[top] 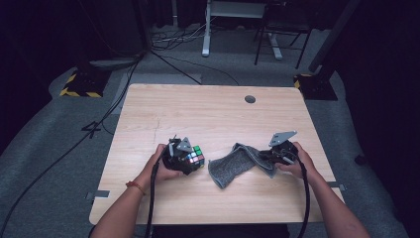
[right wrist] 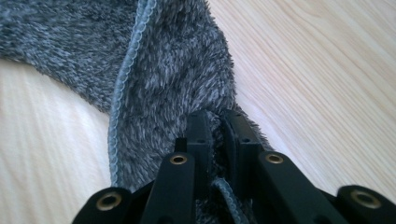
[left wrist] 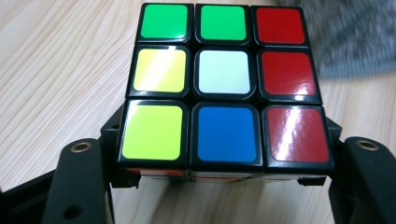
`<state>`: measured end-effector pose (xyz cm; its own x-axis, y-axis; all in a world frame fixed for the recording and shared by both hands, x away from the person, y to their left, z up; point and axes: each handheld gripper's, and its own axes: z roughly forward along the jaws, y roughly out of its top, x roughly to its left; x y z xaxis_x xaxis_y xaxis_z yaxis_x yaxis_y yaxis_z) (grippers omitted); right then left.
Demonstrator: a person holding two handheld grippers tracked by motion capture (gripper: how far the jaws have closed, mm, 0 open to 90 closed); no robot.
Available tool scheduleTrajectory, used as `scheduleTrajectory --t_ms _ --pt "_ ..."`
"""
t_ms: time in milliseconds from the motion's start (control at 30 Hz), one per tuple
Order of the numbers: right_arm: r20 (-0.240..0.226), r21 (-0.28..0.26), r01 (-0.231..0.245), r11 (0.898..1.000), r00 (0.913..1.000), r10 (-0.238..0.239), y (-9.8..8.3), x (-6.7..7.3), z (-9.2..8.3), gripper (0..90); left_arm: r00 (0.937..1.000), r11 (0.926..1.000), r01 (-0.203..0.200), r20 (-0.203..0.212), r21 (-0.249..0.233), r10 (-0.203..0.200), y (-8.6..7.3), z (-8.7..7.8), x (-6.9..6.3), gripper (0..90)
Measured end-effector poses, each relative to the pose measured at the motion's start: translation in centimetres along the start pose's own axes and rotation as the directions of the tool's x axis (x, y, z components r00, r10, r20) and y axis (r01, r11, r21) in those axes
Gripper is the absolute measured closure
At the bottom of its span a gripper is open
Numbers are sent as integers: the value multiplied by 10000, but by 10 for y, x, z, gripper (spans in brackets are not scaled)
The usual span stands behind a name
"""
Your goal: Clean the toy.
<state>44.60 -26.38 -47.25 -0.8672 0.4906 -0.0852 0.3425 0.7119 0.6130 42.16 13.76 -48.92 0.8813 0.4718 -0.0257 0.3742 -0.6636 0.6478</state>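
Fingers (right wrist: 236, 128) of your right gripper (right wrist: 215, 122) pinch the grey cloth (right wrist: 177, 74); your left gripper (top: 190, 159) clamps the cube (left wrist: 224, 84).
High view places both near the desk's (top: 213, 106) front edge; left gripper view reveals the cube's coloured face.

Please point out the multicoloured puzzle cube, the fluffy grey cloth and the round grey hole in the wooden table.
Puzzle cube (left wrist: 223, 72): left gripper view, white centre tile.
Grey cloth (right wrist: 187, 74): right gripper view, fluffy middle.
Table hole (top: 250, 99): high view, its centre.

High overview; two close gripper views
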Motion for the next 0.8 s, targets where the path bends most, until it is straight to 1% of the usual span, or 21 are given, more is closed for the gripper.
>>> scheduleTrajectory --t_ms 67,133,167,233,267,333,400,467,533,567,600,633,700,767,800 --pt "258 149 44 9999 9997 -48 -1 -2 -1 823 10000 10000 72 -7 26 -72 -6 -5 2 330" --pt "408 231 98 9997 9991 -108 -3 -4 -2 823 9999 9999 113 -11 50 -113 -9 -8 2 330" --pt "455 255 11 9997 9990 -22 -4 -6 -2 822 9999 10000 79 -84 -9 -79 -11 -9 1 330" --pt "626 346 -17 9994 9980 -5 -6 -9 -3 821 9999 10000 93 -59 -3 -93 -14 -11 1 330" --pt "685 312 -179 9994 9975 157 -9 -13 -4 820 9999 10000 96 -57 -7 -96 -15 -12 1 330" --pt "666 262 -356 9990 9972 338 -11 -16 -4 818 9999 9999 117 -44 0 -117 -15 -12 1 329" --pt "663 212 -426 9989 9970 411 -13 -19 -6 817 9999 9999 125 -86 44 -125 -15 -13 1 327" --pt "725 234 -487 9985 9963 468 -14 -21 -7 808 9997 9999 99 -238 74 -97 -14 -13 0 319" --pt "693 71 -608 9981 9958 602 -15 -23 -9 783 9993 9999 114 -366 63 -112 -13 -15 -1 280" --pt "748 22 -666 9978 9950 662 -15 -23 -10 772 9991 10000 72 -421 -3 -72 -13 -17 -1 266" --pt "769 -101 -559 9984 9954 565 -15 -24 -12 757 9989 10000 93 -470 -33 -94 -13 -18 -2 253" --pt "784 -172 -575 9982 9952 587 -15 -24 -14 749 9985 9999 104 -546 -20 -105 -13 -21 -2 245" --pt "893 -288 -624 9976 9939 648 -15 -25 -18 698 9975 9998 174 -691 -26 -175 -13 -24 -3 186" --pt "777 -493 -719 9962 9941 755 -14 -26 -21 676 9976 9996 237 -654 -129 -245 -14 -28 -5 178" --pt "794 -635 -751 9952 9936 800 -13 -26 -23 651 9972 9999 133 -740 -80 -138 -14 -30 -6 173"
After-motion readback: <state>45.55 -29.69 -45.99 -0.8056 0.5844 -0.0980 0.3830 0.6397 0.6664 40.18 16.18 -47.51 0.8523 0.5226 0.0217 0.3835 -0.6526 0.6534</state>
